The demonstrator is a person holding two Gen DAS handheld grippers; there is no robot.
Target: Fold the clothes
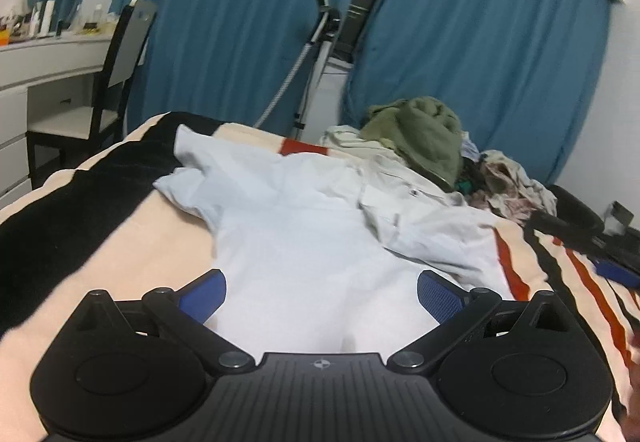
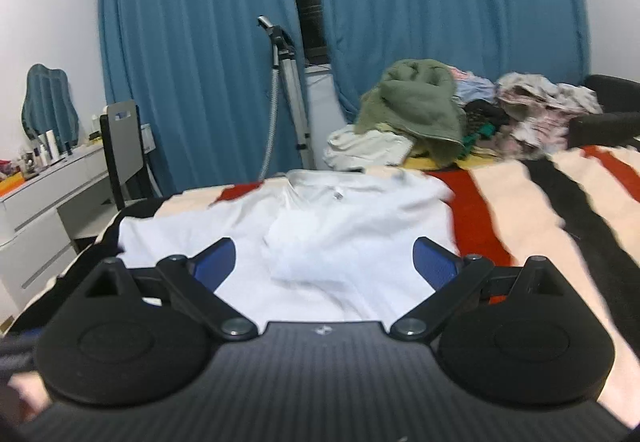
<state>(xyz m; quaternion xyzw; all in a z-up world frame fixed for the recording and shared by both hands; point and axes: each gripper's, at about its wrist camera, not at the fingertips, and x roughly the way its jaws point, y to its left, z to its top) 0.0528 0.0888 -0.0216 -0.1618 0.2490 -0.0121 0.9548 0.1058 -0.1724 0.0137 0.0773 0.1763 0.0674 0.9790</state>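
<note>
A white short-sleeved shirt lies spread on the striped blanket, collar away from me, its right side folded over. It also shows in the right wrist view. My left gripper is open and empty, low over the shirt's near hem, blue pads wide apart. My right gripper is open and empty, just above the shirt's near part. A pile of unfolded clothes topped by an olive green garment sits at the bed's far side; it also shows in the right wrist view.
Blue curtains hang behind the bed. A garment steamer on a stand stands between bed and curtains. A white dresser and dark chair are at the left. Black items lie on the bed's right.
</note>
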